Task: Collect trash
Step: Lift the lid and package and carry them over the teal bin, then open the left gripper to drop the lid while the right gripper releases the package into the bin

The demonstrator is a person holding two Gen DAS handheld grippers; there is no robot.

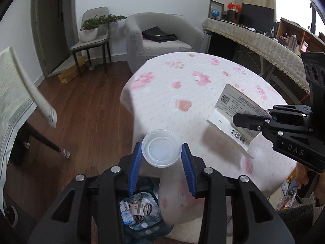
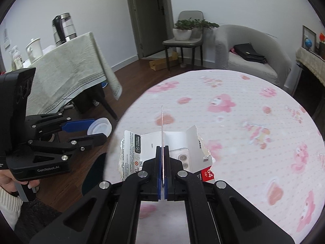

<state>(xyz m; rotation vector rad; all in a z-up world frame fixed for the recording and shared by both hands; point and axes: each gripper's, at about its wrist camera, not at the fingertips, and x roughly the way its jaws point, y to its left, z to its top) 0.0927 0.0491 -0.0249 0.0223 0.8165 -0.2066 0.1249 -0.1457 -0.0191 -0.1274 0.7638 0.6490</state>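
Note:
My left gripper (image 1: 161, 145) is shut on a small clear plastic cup (image 1: 161, 150), its blue pads pressing on both sides. Below it, beside the table, stands a trash bin (image 1: 162, 228) lined with a bluish bag and holding crumpled paper and wrappers. My right gripper (image 2: 162, 147) is shut on a torn white card package (image 2: 176, 138), which stands edge-on between the pads above the round table (image 2: 243, 162). From the left wrist view, the right gripper (image 1: 235, 120) holds that package (image 1: 229, 105) over the table's near right side. The right wrist view shows the left gripper (image 2: 99, 130) with the cup (image 2: 100, 127) off the table's left edge.
The table wears a white cloth with pink figures (image 1: 162, 101). Around it are wooden floor, a cloth-covered table (image 2: 67, 71) with a kettle, a chair with a potted plant (image 1: 91, 32), a grey armchair (image 1: 162, 40) with a black bag, and a long draped desk (image 1: 264, 40).

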